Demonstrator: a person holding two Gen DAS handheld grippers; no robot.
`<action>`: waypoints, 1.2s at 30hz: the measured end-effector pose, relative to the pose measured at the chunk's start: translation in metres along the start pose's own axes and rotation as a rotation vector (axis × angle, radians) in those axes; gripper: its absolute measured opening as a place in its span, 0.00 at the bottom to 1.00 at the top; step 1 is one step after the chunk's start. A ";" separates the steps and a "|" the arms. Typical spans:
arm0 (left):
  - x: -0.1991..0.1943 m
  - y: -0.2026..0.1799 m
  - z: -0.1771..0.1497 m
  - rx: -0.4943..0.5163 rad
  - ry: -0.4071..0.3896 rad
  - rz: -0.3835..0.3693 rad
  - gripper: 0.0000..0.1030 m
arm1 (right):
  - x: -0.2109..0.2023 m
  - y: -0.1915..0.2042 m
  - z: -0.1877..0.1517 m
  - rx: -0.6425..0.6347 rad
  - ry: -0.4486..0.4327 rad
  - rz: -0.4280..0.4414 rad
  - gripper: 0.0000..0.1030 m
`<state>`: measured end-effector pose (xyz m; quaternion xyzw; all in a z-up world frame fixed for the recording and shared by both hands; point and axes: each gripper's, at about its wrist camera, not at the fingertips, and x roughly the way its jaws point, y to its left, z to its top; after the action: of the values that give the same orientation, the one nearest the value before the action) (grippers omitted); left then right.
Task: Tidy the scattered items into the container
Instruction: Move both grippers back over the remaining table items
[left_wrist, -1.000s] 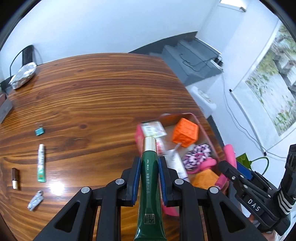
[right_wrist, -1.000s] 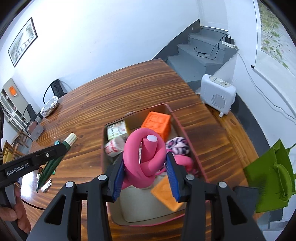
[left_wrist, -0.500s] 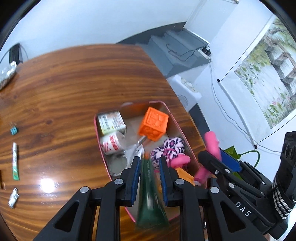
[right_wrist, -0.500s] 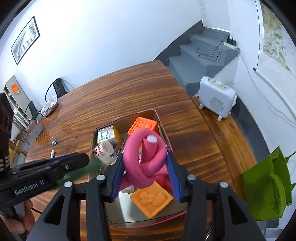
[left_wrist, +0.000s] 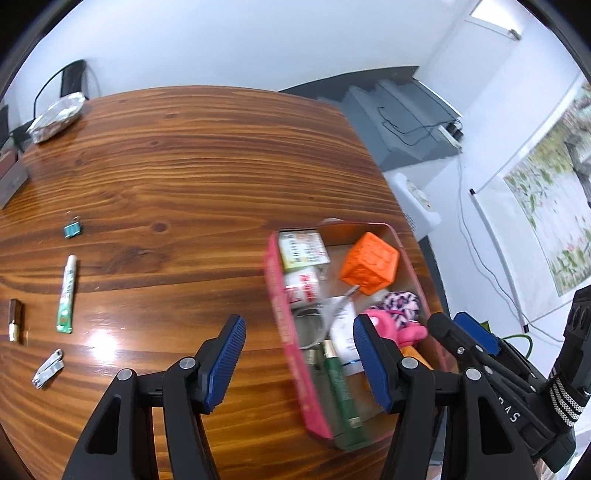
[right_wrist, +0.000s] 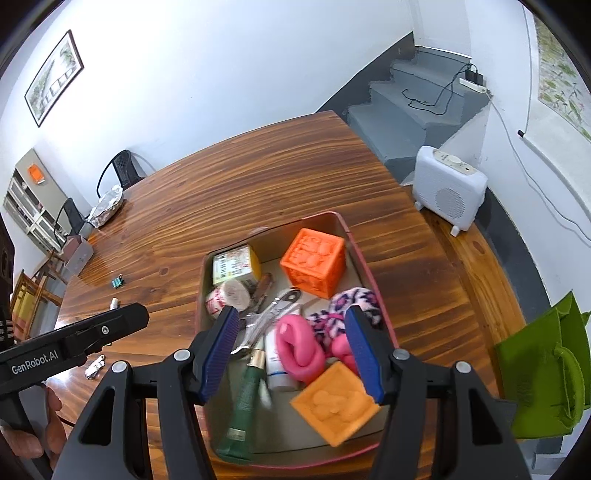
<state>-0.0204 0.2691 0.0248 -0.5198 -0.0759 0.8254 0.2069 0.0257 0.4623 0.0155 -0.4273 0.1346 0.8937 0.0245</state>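
This looks like a lived-in room of a home. A broad oval table of dark varnished wood (right_wrist: 229, 206) fills the middle, black chairs (right_wrist: 123, 171) drawn up at its far edge. Grey concrete steps (right_wrist: 417, 107) climb in the corner beyond, a white portable heater (right_wrist: 447, 194) standing on the floor at their foot. Framed pictures (right_wrist: 53, 77) hang on plain white walls, and a cream shelf unit (right_wrist: 27, 206) stands far left.

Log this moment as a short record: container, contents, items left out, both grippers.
container: pink-rimmed tin tray on wooden table
contents: dark green tube, knotted pink foam rod, orange cube, among others
left out: green-white tube, teal binder clip, nail clipper, small gold-capped stick
left hand-held gripper: opening, nothing gripped
right hand-held gripper: opening, clear of rod
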 end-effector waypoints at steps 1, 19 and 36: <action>-0.002 0.005 0.000 -0.007 -0.001 0.004 0.60 | 0.001 0.005 0.000 -0.004 0.001 0.002 0.62; -0.044 0.148 -0.009 -0.174 -0.008 0.123 0.60 | 0.040 0.130 -0.019 -0.136 0.084 0.105 0.62; -0.068 0.267 -0.018 -0.285 0.000 0.202 0.60 | 0.077 0.221 -0.038 -0.183 0.152 0.122 0.62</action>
<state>-0.0492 -0.0024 -0.0182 -0.5490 -0.1395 0.8228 0.0474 -0.0293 0.2340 -0.0184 -0.4853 0.0795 0.8671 -0.0792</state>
